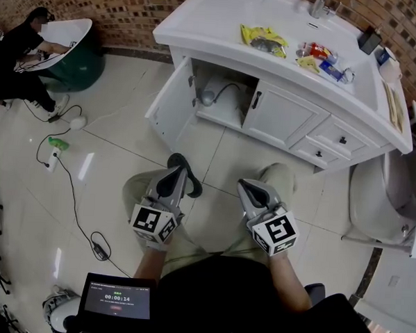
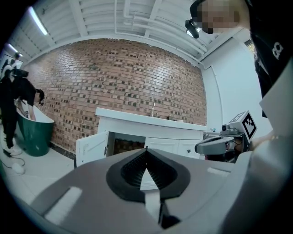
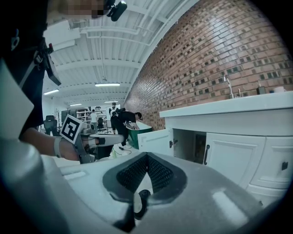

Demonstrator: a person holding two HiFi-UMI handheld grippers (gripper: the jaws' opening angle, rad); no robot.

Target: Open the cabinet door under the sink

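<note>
Left tongs (image 1: 180, 173) and right tongs (image 1: 247, 187) are held low over the person's lap, side by side, tips aimed toward the cabinet and well apart from it. Left gripper view: ribbed pads of the left tongs (image 2: 146, 151) meet at the tip with nothing between them; closed and empty. Right gripper view: the right tongs (image 3: 146, 156) are the same, pads together and nothing gripped. Both marker cubes face up toward the head camera.

Cabinet door (image 1: 171, 105) at the left end of the sink bench (image 1: 201, 26) stands swung wide open, with its free edge out over the floor tiles. The open compartment shows a grey pipe (image 1: 210, 98) inside. The neighbouring door (image 1: 288, 120) to the right is shut, with a black handle (image 1: 257, 100) on its left edge. Two small drawers (image 1: 334, 141) further right are also shut.

On the bench top lies a yellow packet (image 1: 263, 40), with a few small coloured packets (image 1: 318, 57) near it. A faucet (image 1: 318, 6) stands at the back by the brick wall (image 1: 132, 12).

Far left, a green tub (image 1: 78, 54) sits against the wall, and a person in black (image 1: 16, 48) bends at it. A black cable (image 1: 68, 179) trails across the floor. A white toilet (image 1: 377, 199) stands right of the bench. A small screen (image 1: 116, 298) shows at the bottom edge of the head view.
</note>
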